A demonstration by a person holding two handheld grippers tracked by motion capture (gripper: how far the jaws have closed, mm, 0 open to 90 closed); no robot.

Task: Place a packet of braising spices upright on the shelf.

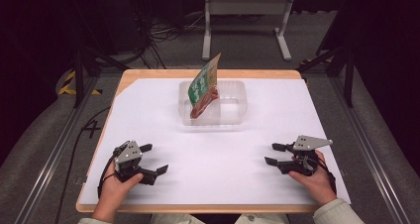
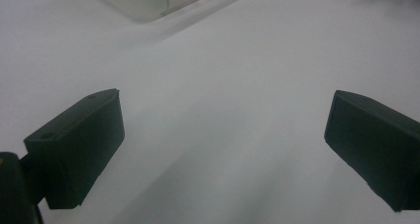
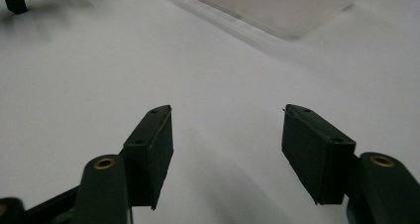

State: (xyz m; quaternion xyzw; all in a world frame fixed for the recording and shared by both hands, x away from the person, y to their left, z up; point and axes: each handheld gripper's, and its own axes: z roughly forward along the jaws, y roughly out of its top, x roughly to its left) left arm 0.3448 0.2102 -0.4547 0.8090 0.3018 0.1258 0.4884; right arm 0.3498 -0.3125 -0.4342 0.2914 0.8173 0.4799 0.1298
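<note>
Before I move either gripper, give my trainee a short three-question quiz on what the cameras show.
1. True or false: the left gripper is shut on the snack packet.
2. Where does the snack packet stand? A) flat on the white sheet B) leaning upright in the clear plastic tray C) on the floor
3. Fill in: the jaws of the right gripper stand ____ with nothing between them.

Key:
1. False. It is open and rests near the table's front edge, far from the packet.
2. B.
3. Open, as the right gripper view shows.
</note>
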